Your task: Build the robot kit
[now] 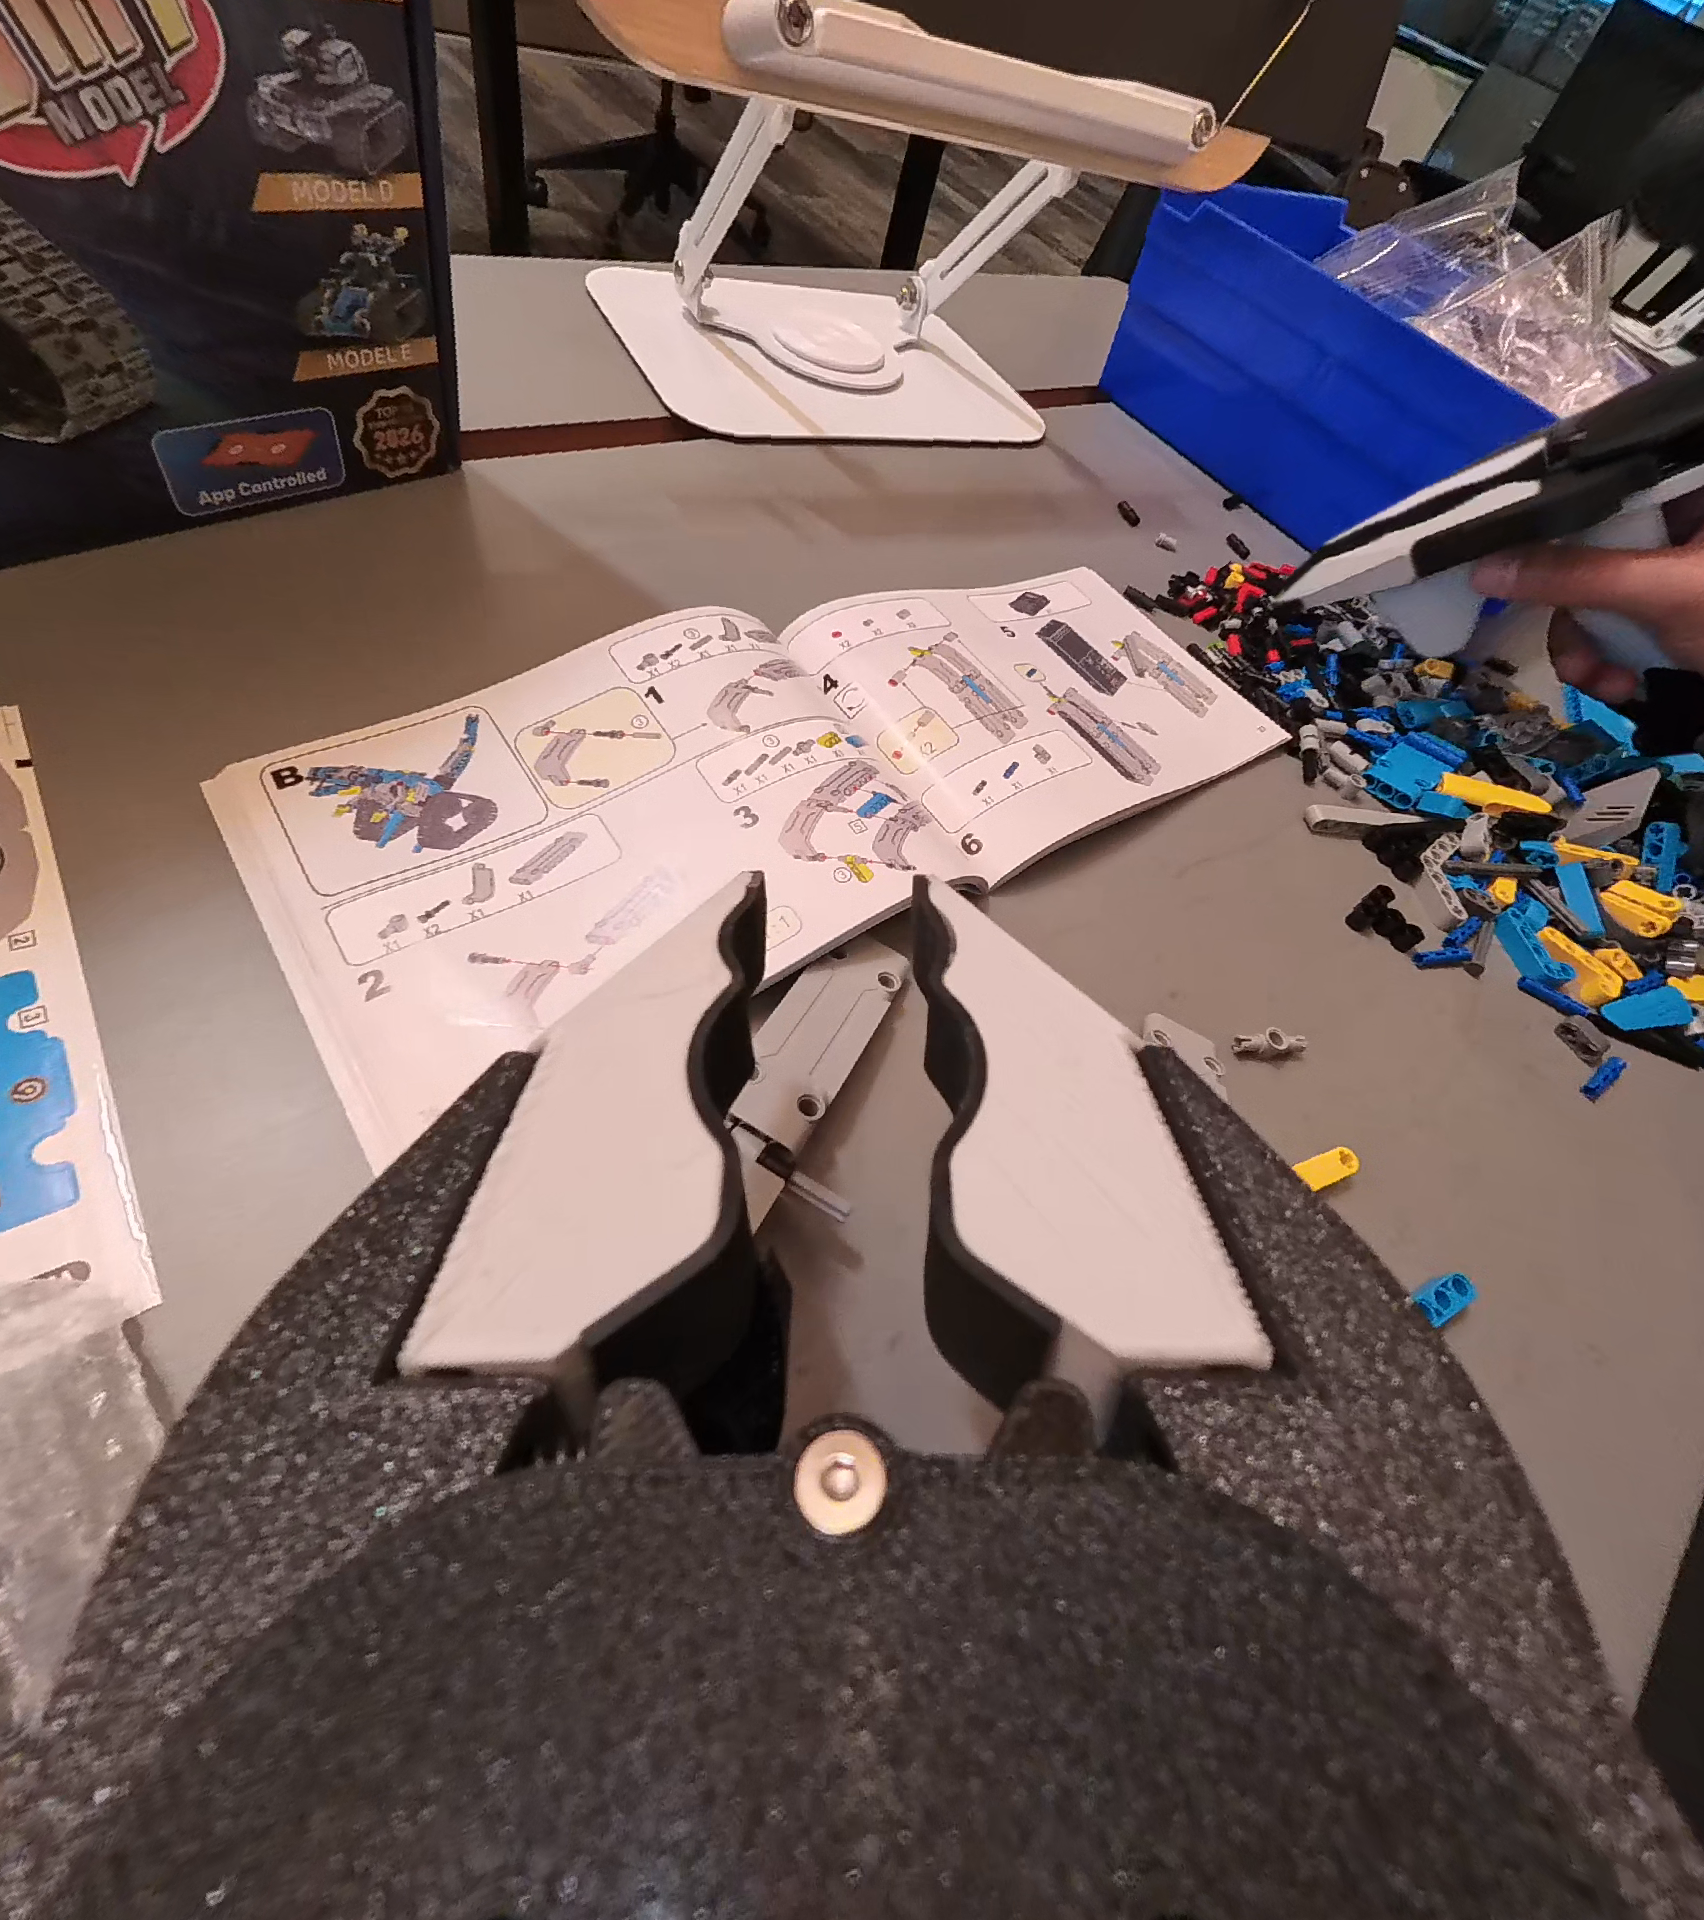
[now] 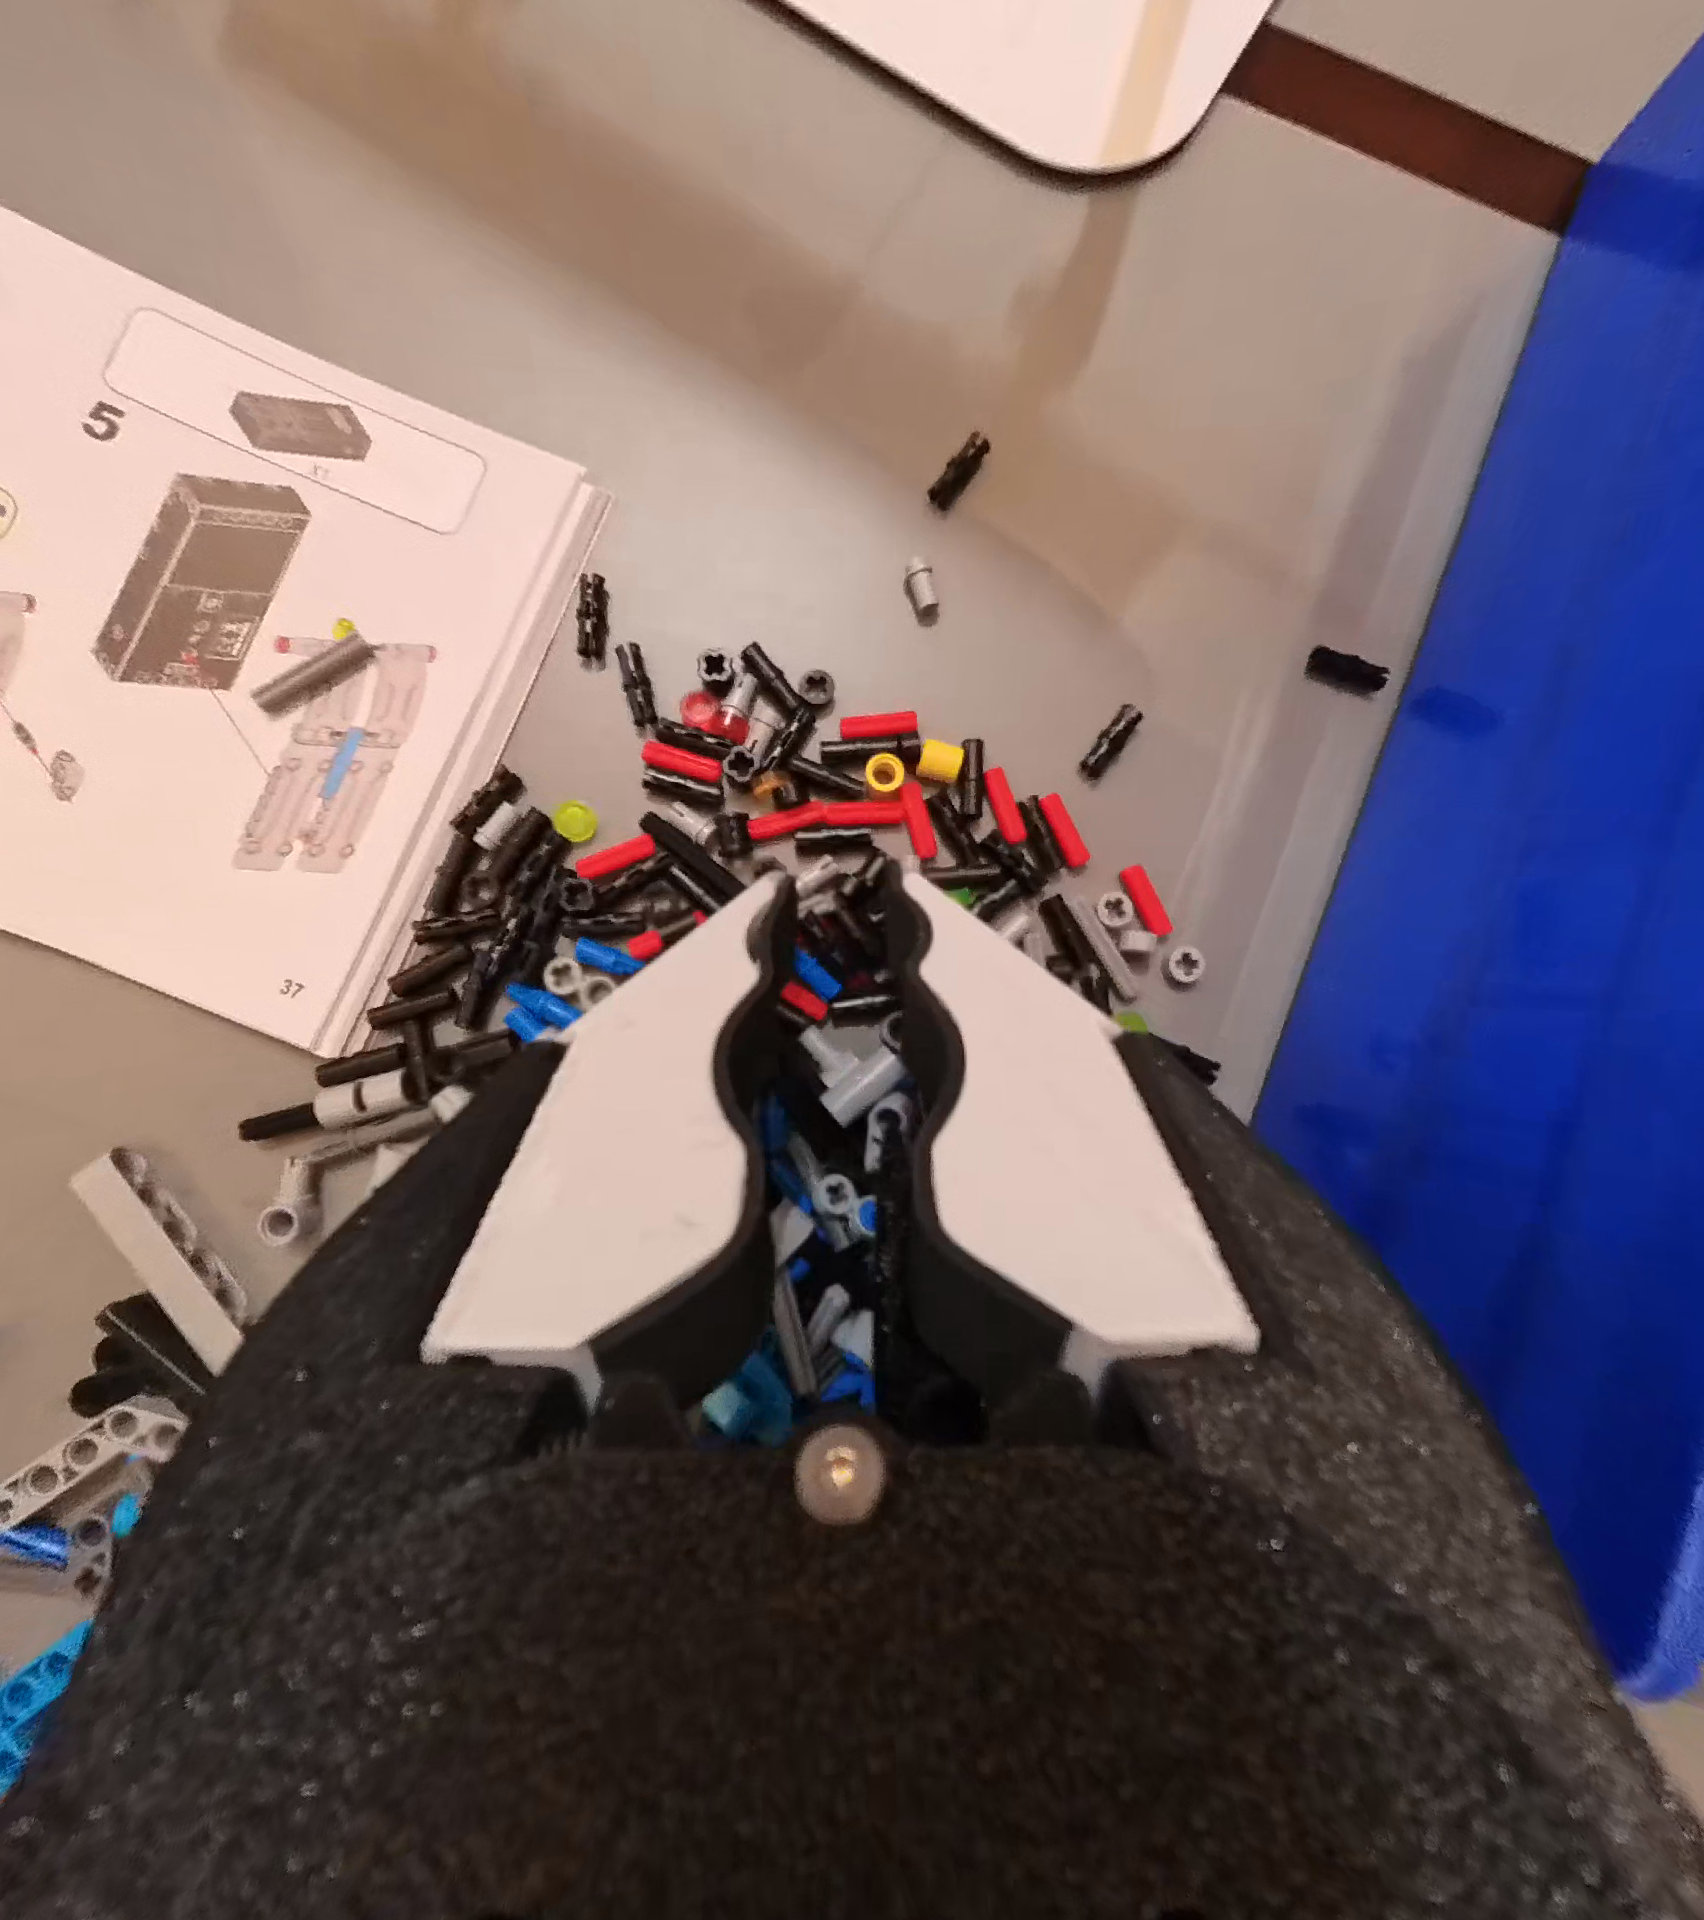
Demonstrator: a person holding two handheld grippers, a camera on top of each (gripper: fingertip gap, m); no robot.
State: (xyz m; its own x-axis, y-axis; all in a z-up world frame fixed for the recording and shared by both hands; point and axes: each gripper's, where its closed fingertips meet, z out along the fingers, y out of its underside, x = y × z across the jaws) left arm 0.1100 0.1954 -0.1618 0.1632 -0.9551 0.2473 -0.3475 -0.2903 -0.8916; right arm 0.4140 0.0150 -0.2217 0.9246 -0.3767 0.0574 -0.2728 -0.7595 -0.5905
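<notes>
The blue bin (image 1: 1274,374) at the table's (image 1: 619,540) far right holds clear plastic bags (image 1: 1513,260) of small parts. Beside it lies a loose heap of building pieces (image 1: 1513,831), with black and red pins (image 2: 827,790) at its near edge.

My left gripper (image 1: 835,894) hangs over the near edge of the open instruction booklet (image 1: 723,769), jaws spread with a clear gap and holding nothing. Beneath that gap lies a grey panel piece (image 1: 827,1029), its long axis running away from me and a little rightward.

My right gripper (image 2: 832,894) points down into the pins, tips narrowly parted. A pin sits between them, but I cannot tell whether they pinch it. A hand (image 1: 1679,603) holds that gripper above the heap.
</notes>
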